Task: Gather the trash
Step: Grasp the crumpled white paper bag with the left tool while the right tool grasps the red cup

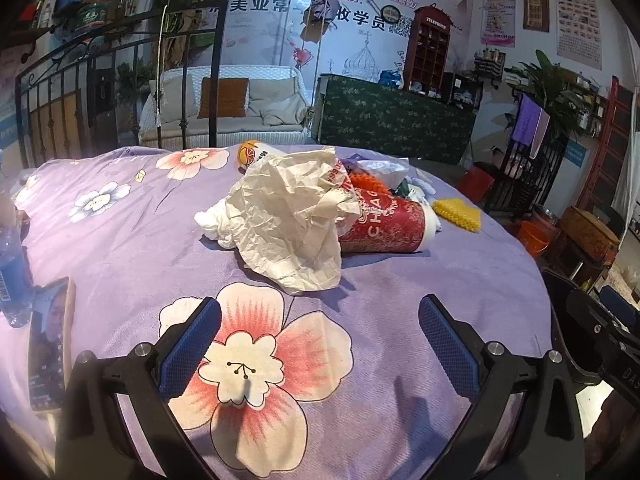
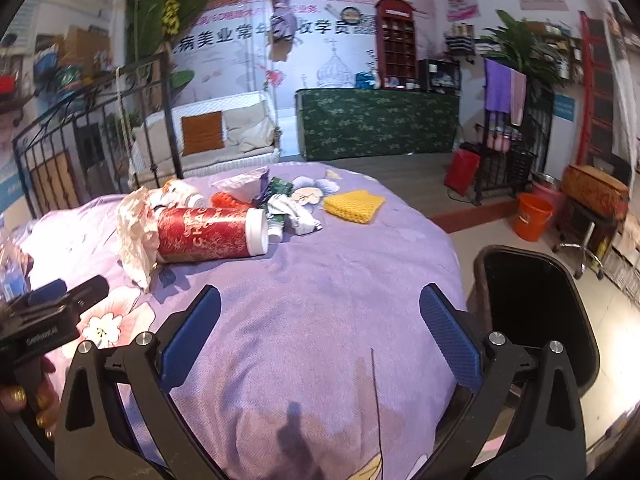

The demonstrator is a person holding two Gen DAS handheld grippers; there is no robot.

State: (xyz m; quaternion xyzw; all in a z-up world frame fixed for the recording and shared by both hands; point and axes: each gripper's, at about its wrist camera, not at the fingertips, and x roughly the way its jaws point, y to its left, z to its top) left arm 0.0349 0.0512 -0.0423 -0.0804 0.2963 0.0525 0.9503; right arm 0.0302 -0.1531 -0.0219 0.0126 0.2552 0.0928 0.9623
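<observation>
A pile of trash lies on the purple flowered cloth [image 1: 120,240]. Crumpled cream paper [image 1: 288,216] rests against a red paper cup [image 1: 384,228] lying on its side, its white lid to the right [image 2: 256,232]. Behind them are an orange-print bottle [image 1: 256,152], an orange net [image 1: 364,182], white wrappers [image 2: 296,212] and a yellow mesh pad [image 2: 352,202]. My left gripper [image 1: 320,340] hovers open over the cloth, short of the paper. My right gripper [image 2: 320,332] is open too, nearer the table's right side, with nothing between its fingers. A black bin [image 2: 536,312] stands beside the table at right.
A blue-labelled water bottle [image 1: 12,264] and a phone [image 1: 50,336] lie at the left edge. Beyond the table are a black metal railing [image 1: 100,80], a white swing sofa [image 1: 232,108], a green-draped counter [image 2: 380,124] and an orange bucket [image 2: 532,216] on the floor.
</observation>
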